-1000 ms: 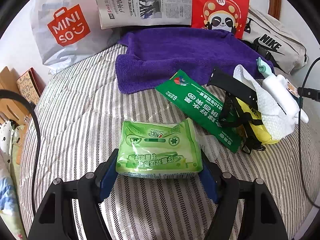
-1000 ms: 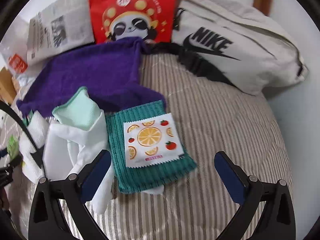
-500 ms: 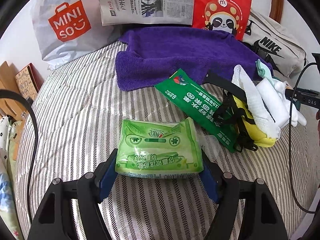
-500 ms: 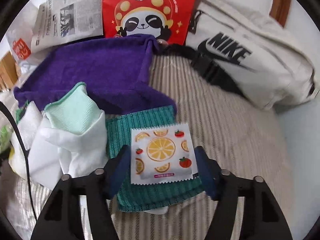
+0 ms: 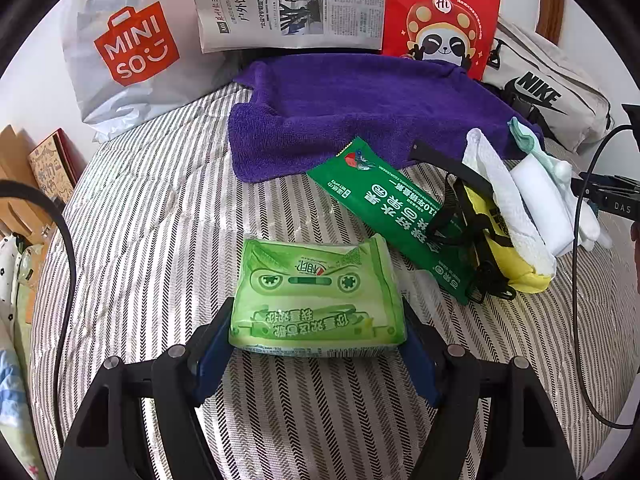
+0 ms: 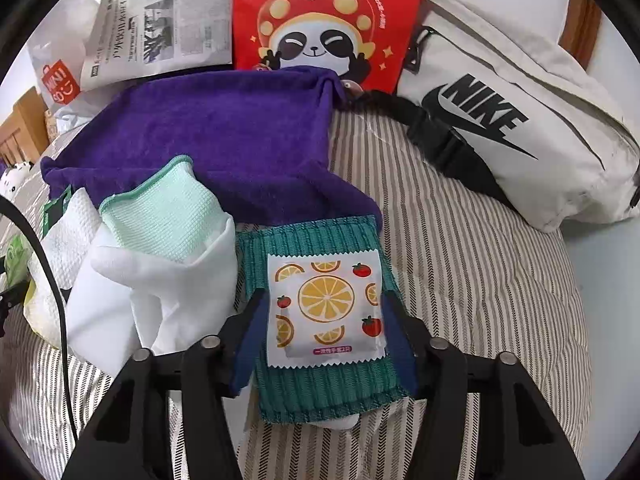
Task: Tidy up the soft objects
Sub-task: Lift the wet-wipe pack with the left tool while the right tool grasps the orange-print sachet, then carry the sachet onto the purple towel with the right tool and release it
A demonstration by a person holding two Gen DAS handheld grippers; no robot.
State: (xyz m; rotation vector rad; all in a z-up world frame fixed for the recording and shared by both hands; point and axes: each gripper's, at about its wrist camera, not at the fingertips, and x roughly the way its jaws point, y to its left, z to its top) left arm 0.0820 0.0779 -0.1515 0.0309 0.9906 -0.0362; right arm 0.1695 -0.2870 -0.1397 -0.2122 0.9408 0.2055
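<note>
In the left wrist view my left gripper (image 5: 318, 320) is shut on a light green tissue pack (image 5: 316, 280), its blue pads pressed against both short sides, low over the striped bed (image 5: 160, 216). A dark green wet-wipe pack (image 5: 384, 208) lies just beyond. In the right wrist view my right gripper (image 6: 324, 304) is closing around a white sachet printed with oranges (image 6: 326, 308), which lies flat on a teal knitted cloth (image 6: 320, 392). The pads touch the sachet's two side edges. A purple towel (image 6: 224, 136) is spread behind.
A heap of white cloths and a mint cloth (image 6: 160, 216) sits left of the sachet, over a yellow pouch (image 5: 516, 276). A white Nike bag (image 6: 512, 128), a red panda bag (image 6: 324, 20), a newspaper (image 5: 288, 0) and a Miniso bag (image 5: 132, 48) line the back.
The right gripper's jaws have come in from wide apart to the sachet's edges, and it has shifted slightly onto the sachet. The left gripper and its tissue pack have stayed put.
</note>
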